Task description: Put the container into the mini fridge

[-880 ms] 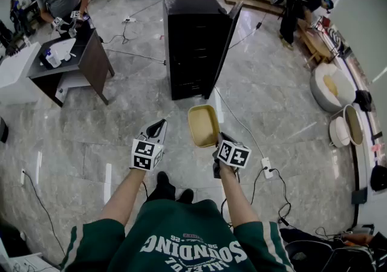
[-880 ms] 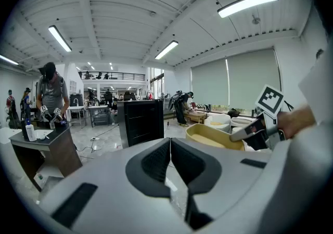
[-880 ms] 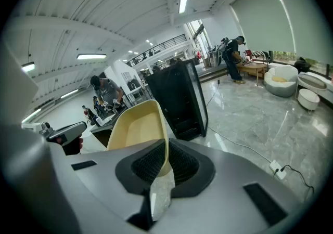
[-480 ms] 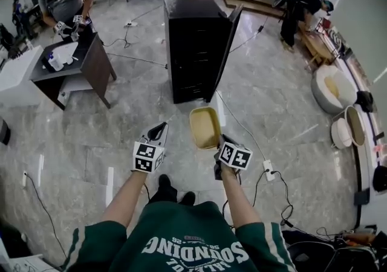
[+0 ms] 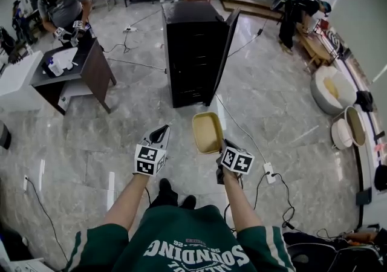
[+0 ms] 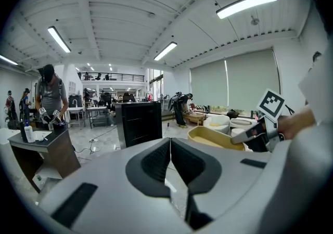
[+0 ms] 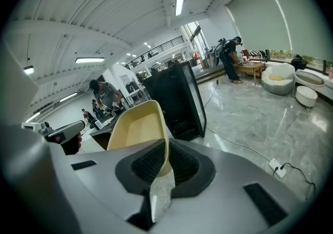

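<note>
Edged nearer the open black mini fridge. Clamping the yellow container by its rim in the right claw, carried out front for loading. Keeping the left claw closed, empty, probably spare for the door.

Smooth, matt, pale-yellow plastic by the look: the container. The mini fridge has a black casing with a slight gloss, and the floor is polished grey stone-look tile, reflective. Matt grey plastic shells on the right gripper and left gripper, with black ribbed pads.
</note>
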Demonstrator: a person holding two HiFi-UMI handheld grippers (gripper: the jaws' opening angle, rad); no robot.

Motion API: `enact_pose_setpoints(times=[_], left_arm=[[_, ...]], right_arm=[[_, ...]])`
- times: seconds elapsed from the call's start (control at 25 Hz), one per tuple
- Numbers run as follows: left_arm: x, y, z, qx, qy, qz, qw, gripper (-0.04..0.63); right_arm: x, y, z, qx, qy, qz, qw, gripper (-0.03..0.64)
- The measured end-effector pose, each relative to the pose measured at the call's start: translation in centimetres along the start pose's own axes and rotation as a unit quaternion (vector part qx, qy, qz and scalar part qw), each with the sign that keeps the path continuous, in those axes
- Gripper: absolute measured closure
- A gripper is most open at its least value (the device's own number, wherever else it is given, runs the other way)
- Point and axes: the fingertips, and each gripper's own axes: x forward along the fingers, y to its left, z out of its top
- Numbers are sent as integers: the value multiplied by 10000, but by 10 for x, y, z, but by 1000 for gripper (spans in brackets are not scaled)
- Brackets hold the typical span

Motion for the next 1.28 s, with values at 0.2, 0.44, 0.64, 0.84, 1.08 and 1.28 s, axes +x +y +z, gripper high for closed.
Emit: enact_pose_setpoints(times=[0.2,0.44,0.64,0.84,1.08,1.28], left_arm=[[1,2,1,24,-23,15,10000,580],[7,-2,1,87,8,-15,10000,580],[15,-1,8,55,-15,-37,10000,580],[31,5,5,20,48,-63,10000,580],[71,26,11,-45,103,-72,9999,580],[110,48,17,-90,147,-57,9998,580]], right_arm=[[1,0,3,17,-50,-3,10000,569],[1,-3,5,-28,-40,-11,10000,569],[3,-7,6,-46,63,-20,10000,569],[18,-12,13,-27,110,-38,9999,569],[58,-10,36,-37,210,25,9998,569],[97,-12,59,-70,302,59,9995,569]])
